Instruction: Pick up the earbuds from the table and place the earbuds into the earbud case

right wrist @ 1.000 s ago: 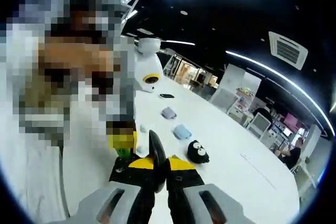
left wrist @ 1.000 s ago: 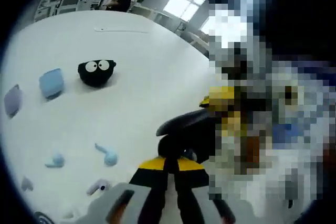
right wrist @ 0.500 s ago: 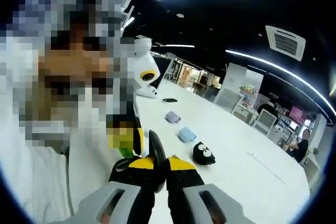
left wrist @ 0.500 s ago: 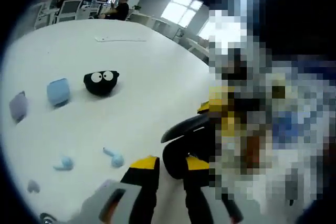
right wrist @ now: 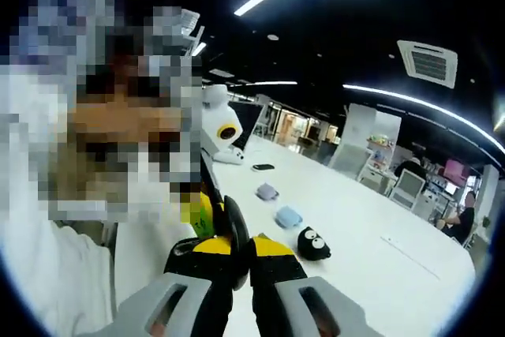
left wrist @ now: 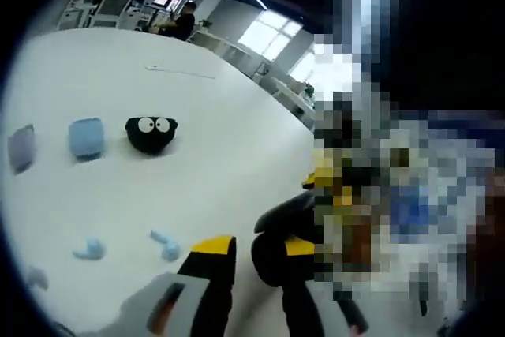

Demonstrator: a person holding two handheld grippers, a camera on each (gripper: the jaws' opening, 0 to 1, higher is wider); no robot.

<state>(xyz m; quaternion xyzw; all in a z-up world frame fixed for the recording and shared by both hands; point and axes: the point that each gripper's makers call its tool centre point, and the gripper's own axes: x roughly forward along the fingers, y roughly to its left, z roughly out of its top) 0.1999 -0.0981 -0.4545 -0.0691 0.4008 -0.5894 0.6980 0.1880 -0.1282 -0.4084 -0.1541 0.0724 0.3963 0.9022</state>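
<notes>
1. Left gripper (left wrist: 254, 254): jaws spread apart, nothing between them, held above the white table (left wrist: 229, 140).
2. Right gripper (right wrist: 242, 250): jaws pressed together; whether anything tiny is pinched between them cannot be told.
3. Earbuds: two pale blue earbuds, one (left wrist: 166, 245) just ahead of the left gripper's left jaw, the other (left wrist: 89, 249) further to its left, both lying loose on the table.
4. Earbud cases: a blue case (left wrist: 85, 136) and a lilac case (left wrist: 21, 148), well apart from the earbuds, beside a black fuzzy toy with eyes (left wrist: 151, 132).
5. Handling judgement: the earbuds look light, hard, smooth and prone to slip; pinch gently across the rounded head, stem left free.
</notes>
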